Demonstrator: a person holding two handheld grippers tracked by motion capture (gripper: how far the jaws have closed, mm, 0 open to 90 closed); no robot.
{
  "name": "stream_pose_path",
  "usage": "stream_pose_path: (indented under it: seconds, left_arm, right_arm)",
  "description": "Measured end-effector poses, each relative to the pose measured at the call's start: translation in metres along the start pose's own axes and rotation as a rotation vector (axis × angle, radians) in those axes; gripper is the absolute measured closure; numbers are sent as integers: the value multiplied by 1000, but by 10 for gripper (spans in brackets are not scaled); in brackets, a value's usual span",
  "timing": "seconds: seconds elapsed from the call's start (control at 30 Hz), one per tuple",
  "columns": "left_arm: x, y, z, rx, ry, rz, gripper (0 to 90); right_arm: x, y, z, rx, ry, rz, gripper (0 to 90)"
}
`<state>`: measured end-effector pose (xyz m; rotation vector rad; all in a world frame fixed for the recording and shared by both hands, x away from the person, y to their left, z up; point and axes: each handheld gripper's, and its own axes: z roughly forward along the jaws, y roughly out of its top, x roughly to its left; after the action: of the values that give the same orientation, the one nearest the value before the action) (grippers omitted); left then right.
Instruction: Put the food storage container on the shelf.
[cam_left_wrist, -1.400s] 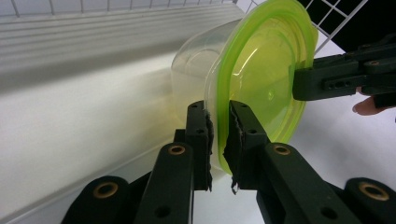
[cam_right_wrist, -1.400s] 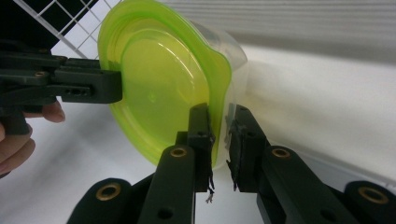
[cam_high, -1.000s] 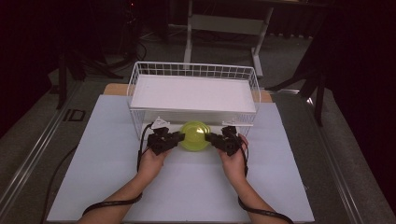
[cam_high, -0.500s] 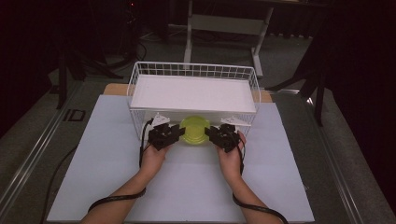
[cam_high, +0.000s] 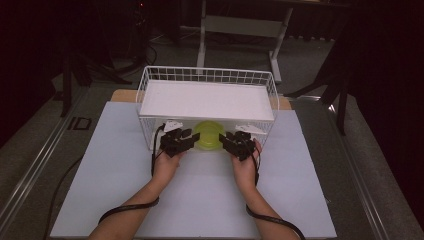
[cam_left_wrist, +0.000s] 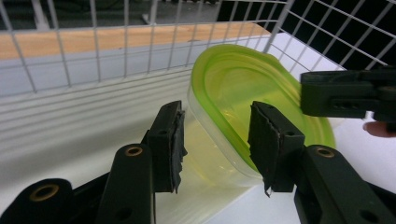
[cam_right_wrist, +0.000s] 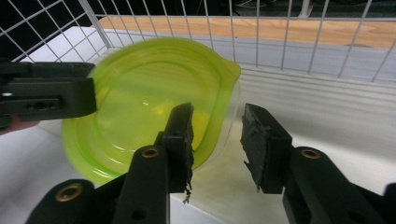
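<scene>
High view: the green container (cam_high: 209, 136) sits in the lower tier of the white wire basket (cam_high: 207, 75), under its white shelf panel, right at the front opening. The left gripper (cam_high: 186, 140) and right gripper (cam_high: 227, 140) flank it at either side, both hands low at the basket mouth. Reads as the release step of a two-handed placement; both sets of fingers have just been opening, the container's rim between them. Left gripper view: fingers (cam_left_wrist: 169, 138) spread, straddling the near edge of the container (cam_left_wrist: 243, 84); the right-hand pad looks close to the lid or just touching it, the left one stands off the clear wall, so no pinch. The container rides tilted, lid facing the camera, its clear base on the basket floor. The right gripper (cam_left_wrist: 345, 93) shows beyond it. Right gripper view: fingers (cam_right_wrist: 180, 140) spread here too, the container (cam_right_wrist: 144, 116) rim in the gap, the pads not pressing it; the left gripper (cam_right_wrist: 46, 95) is opposite. Next move, as I judge it: open a bit wider and draw both grippers straight back out of the basket mouth without hooking the rim or the wires; a drag could pull the container out. Surface: pale sheet on the table (cam_high: 115, 180), wood edge behind the basket. Room: dark, grey floor, a frame stand (cam_high: 240, 25) at the back.
</scene>
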<state>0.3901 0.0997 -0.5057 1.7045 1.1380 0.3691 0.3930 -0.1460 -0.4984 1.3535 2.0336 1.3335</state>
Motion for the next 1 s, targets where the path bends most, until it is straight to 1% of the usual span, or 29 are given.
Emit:
stream_pose_path:
  seconds: [0.07, 0.1, 0.13, 0.17, 0.2, 0.27, 0.3, 0.33, 0.37, 0.4, 0.43, 0.5, 0.53, 0.57, 0.6, 0.63, 0.67, 0.7, 0.77, 0.8, 0.9, 0.93, 0.97, 1.0]
  left_arm:
    - [2, -1, 1, -2, 4, -9, 559]
    - [2, -1, 2, -8, 13, -7, 544]
    - [2, -1, 2, -8, 12, -7, 523]
    - [2, -1, 1, -10, 3, -12, 523]
    - [2, -1, 1, -11, 6, -8, 511]
    - [2, -2, -1, -20, -9, -1, 487]
    - [2, -2, -2, -24, -9, 9, 470]
    - [2, -2, -2, -24, -9, 9, 458]
    - [3, -3, -5, -29, -16, 24, 458]
    - [3, -4, -6, -28, -21, 24, 440]
    - [2, -6, -8, -27, -21, 3, 440]
    - [3, -7, -13, -25, -31, 22, 423]
    - [3, -7, -13, -25, -31, 22, 419]
    - [1, -10, -19, -36, -48, 20, 419]
    - [1, -11, -23, -36, -52, 23, 383]
    - [1, -14, -27, -40, -82, 23, 379]
    - [1, -16, -31, -43, -120, 26, 343]
    - [1, -19, -35, -48, -130, 19, 292]
    - [0, -23, -43, -54, -155, 3, 283]
    - [-1, -25, -46, -57, -155, 13, 274]
    - [-4, -30, -57, -71, -136, 48, 183]
    - [-4, -32, -60, -74, -143, 55, 166]
    - [-3, -33, -63, -82, -162, 58, 139]
    - [-2, -36, -64, -91, -176, 54, 93]
  right_arm:
    - [2, 1, 1, 0, -3, 0, 589]
    - [3, 2, 2, 3, -4, 1, 581]
    - [4, 2, 3, -1, 0, 2, 572]
    - [5, 2, 4, -1, 1, 3, 563]
    - [5, 2, 4, -1, 2, 3, 553]
    - [7, 2, 4, -9, 4, 2, 543]
    - [8, 1, 3, -16, 7, -7, 534]
    - [8, 1, 3, -16, 7, -7, 534]
    - [9, 1, 2, -19, 3, -19, 524]
    - [11, -1, 0, -24, 6, -36, 512]
    - [12, -2, -2, -30, 7, -39, 512]
    - [14, -3, -5, -33, 14, -45, 507]
    - [14, -3, -5, -33, 14, -45, 507]
    - [15, -4, -7, -36, 15, -49, 507]
    - [17, -5, -12, -38, 26, -44, 506]
    - [18, -5, -14, -41, 30, -40, 506]
    - [20, -6, -17, -43, 36, -36, 510]
    - [21, -7, -19, -46, 43, -41, 516]
    - [24, -11, -22, -42, 55, -48, 545]
    - [26, -13, -23, -35, 62, -53, 554]
    - [29, -19, -22, -16, 59, -64, 585]
    - [30, -21, -22, -14, 47, -67, 621]
    - [31, -23, -22, -1, 36, -64, 670]
    - [32, -25, -22, 14, 30, -60, 734]
